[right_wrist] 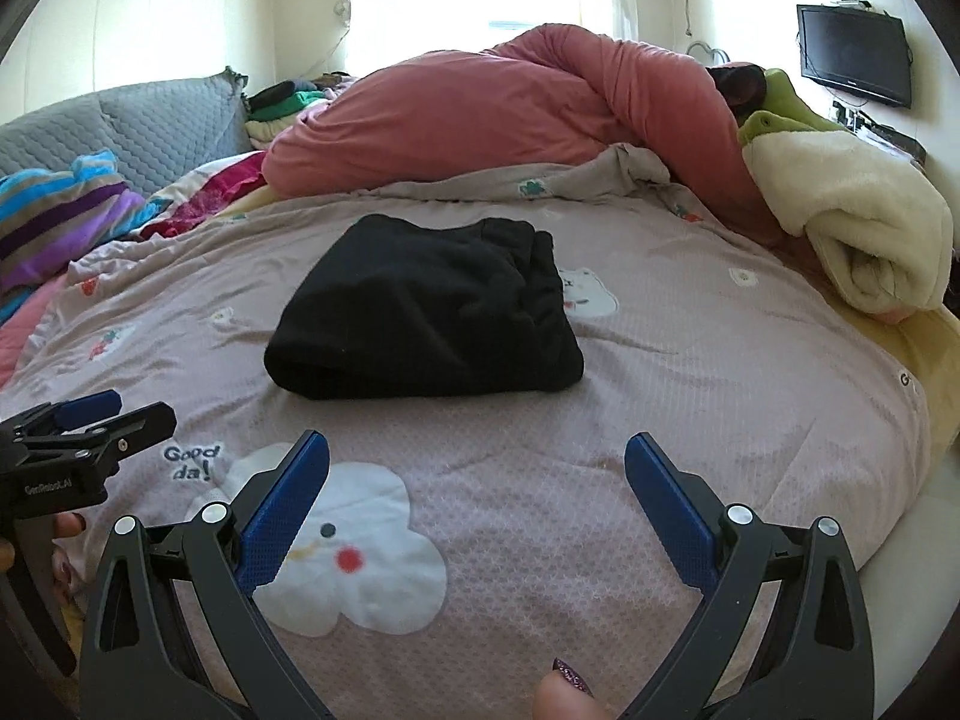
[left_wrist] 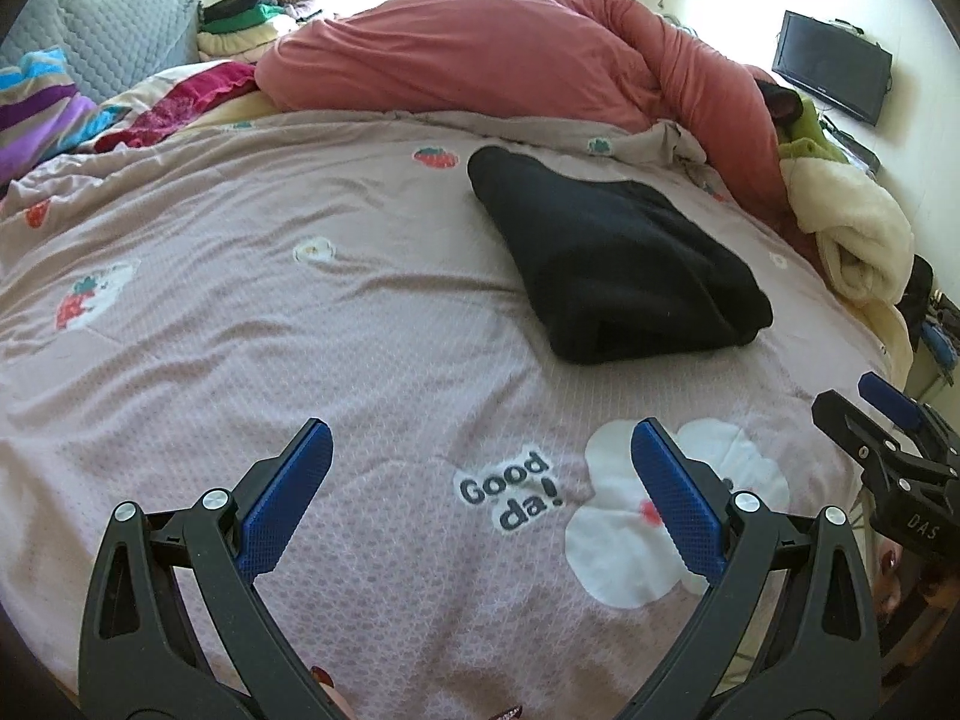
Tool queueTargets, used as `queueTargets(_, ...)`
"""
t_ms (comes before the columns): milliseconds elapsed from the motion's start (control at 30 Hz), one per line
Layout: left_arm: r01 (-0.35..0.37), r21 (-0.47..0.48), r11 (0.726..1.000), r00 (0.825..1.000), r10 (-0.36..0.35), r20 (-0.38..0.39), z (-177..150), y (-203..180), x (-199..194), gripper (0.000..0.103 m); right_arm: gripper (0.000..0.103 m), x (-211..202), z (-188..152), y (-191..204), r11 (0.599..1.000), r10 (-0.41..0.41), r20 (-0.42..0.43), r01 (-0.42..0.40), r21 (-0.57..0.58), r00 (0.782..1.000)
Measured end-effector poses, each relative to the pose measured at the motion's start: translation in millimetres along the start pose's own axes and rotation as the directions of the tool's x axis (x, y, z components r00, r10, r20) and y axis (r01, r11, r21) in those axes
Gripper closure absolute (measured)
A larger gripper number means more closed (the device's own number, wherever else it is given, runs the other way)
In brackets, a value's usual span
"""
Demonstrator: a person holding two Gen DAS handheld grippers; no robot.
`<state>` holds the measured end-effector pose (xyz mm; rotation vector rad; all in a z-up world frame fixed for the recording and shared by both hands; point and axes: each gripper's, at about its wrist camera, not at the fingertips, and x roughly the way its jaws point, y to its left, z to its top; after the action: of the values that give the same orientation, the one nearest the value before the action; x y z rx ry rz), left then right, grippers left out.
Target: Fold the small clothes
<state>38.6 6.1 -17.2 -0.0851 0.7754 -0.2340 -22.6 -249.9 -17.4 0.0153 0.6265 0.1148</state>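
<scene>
A black garment [left_wrist: 612, 258] lies folded into a thick bundle on the mauve printed bedspread [left_wrist: 300, 330]; the right wrist view has the black garment [right_wrist: 426, 306] straight ahead on the bedspread [right_wrist: 690, 396]. My left gripper [left_wrist: 480, 438] hovers open over the bedspread, well short of the garment and to its left, with nothing between its blue pads. My right gripper [right_wrist: 477, 450] is open too, near the bed's front, with the bundle a short way beyond its tips. Each view catches the other gripper at its edge: the right gripper [left_wrist: 864, 408], the left gripper [right_wrist: 114, 408].
A pink duvet [left_wrist: 480, 66] is heaped across the back of the bed, with a cream fleece blanket [right_wrist: 852, 228] rolled at the right. Striped and grey pillows [left_wrist: 78, 66] sit at the left. A wall TV [right_wrist: 855, 54] hangs at the far right.
</scene>
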Motion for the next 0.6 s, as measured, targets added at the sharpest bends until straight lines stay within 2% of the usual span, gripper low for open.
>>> queueTargets(200, -0.005, -0.001, 1.000, 1.000, 0.005, 0.011, -1.1, 0.7, -0.8, 0.009, 0.005, 8.2, -7.2, -1.4, 1.000, 0.003, -0.029, -0.002, 0.011, 1.000)
queueTargets(600, -0.032, -0.007, 0.999, 0.999, 0.032, 0.008, -1.0, 3.7, -0.9, 0.009, 0.005, 9.6, -6.6, -0.1, 1.000, 0.001, -0.031, -0.001, 0.010, 1.000)
